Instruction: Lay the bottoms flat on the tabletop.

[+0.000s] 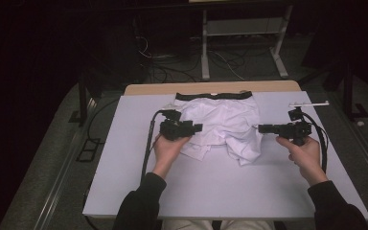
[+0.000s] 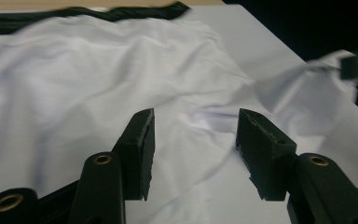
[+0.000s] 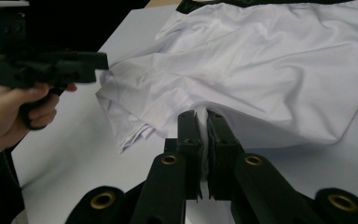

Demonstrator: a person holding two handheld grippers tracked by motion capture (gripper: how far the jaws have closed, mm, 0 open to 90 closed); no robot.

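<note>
The white shorts (image 1: 219, 125) lie mid-table, black waistband (image 1: 213, 96) at the far edge, so I work the near legs. My right gripper (image 3: 204, 122) is clamped on a pinch of cloth at the right hem, holding that side taut. My left gripper (image 2: 195, 127) has its jaws apart over the left leg, gripping nothing.

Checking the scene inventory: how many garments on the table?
1. A pair of white shorts with a black waistband lies mid-table toward the far edge, between the two tongs; its crumpled folds could hide something small.
</note>
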